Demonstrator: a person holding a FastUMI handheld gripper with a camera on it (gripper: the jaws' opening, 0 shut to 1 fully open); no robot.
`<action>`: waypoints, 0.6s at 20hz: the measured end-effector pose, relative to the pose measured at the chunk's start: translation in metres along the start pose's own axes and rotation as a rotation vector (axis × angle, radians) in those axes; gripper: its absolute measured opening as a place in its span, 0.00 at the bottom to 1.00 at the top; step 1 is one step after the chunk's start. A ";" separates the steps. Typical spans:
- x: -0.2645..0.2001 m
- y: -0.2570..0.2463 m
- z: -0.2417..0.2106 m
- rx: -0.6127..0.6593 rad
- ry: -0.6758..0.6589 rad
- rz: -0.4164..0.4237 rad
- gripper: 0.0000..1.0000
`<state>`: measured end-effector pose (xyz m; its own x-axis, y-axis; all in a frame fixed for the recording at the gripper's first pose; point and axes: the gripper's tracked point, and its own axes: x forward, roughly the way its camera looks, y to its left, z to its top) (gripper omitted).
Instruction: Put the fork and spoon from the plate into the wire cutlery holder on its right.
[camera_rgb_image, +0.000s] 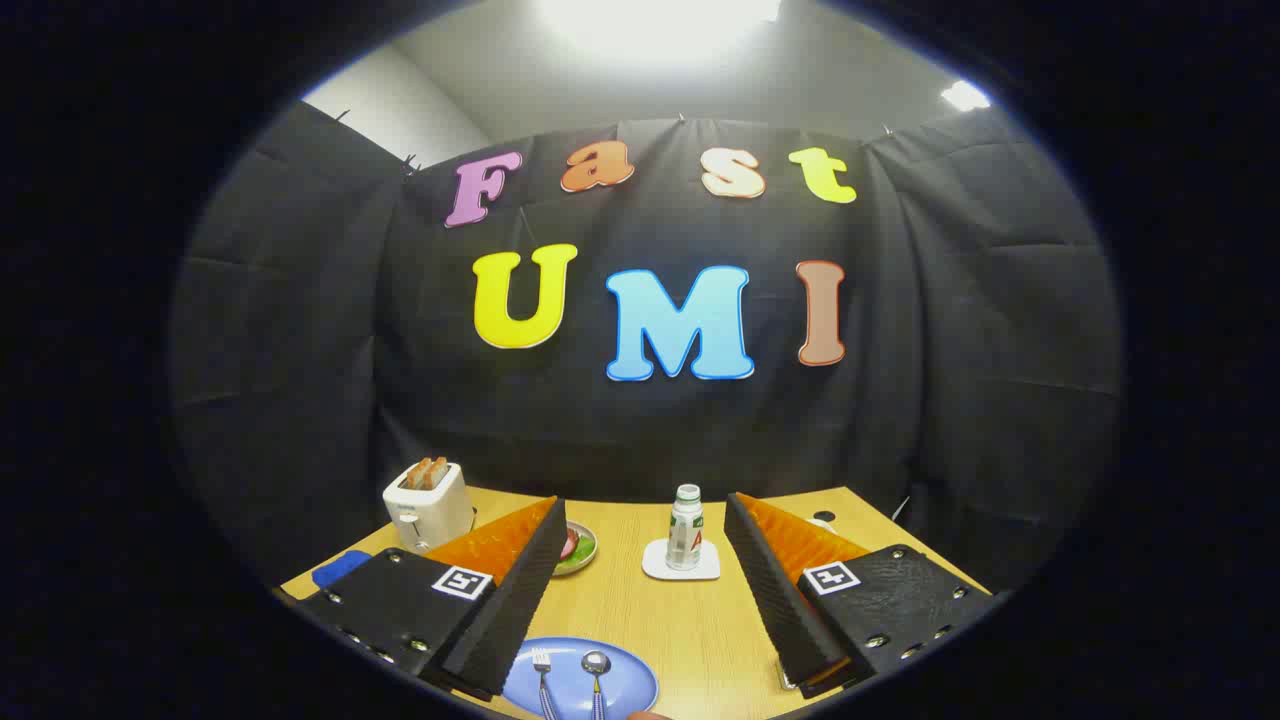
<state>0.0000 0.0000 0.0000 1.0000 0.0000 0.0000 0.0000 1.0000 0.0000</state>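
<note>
At the bottom centre of the frame we see the fork (542, 672) and spoon (596, 674) lying side by side on the blue plate (625, 672), heads pointing away toward the bottle (685, 527), handles toward us. Our gripper (648, 555) is spread wide, holding nothing.

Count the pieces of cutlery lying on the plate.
2. A fork and a spoon lie side by side on the blue plate, fork left of spoon, between the open gripper fingers. Their handles run out of sight below.
</note>
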 end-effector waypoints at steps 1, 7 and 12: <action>-0.001 0.000 0.005 -0.007 -0.018 -0.001 0.97; -0.003 -0.006 0.014 -0.005 -0.034 -0.021 0.97; 0.001 -0.005 0.010 -0.004 -0.024 -0.018 0.97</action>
<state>0.0012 -0.0051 0.0101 0.9996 -0.0177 0.0238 0.0178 0.9998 -0.0040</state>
